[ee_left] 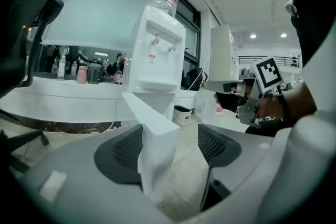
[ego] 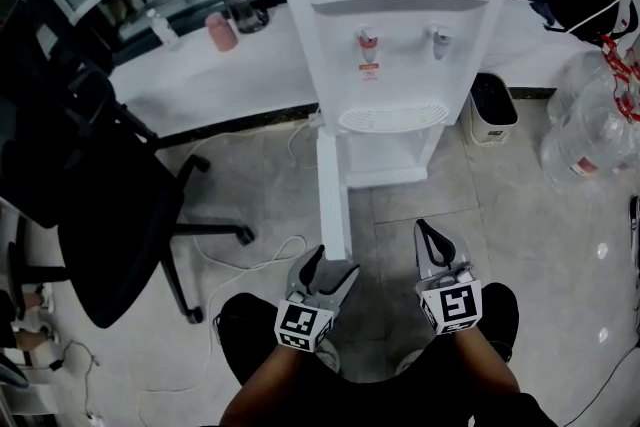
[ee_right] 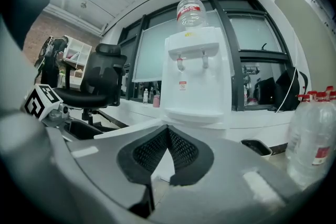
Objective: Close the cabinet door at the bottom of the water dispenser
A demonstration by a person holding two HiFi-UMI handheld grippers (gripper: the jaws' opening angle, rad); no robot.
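Head view showed the left tongs (ego: 337,263) apart around the open cabinet door (ego: 332,185). Beside them, the right tongs (ego: 424,231) were together, empty.

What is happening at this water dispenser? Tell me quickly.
A person faces the white water dispenser, a gripper in each hand. Its bottom cabinet door stands swung wide open toward them. The left gripper has its jaws apart around the door's free edge, not clamped. The right gripper, jaws shut and empty, hangs beside it.
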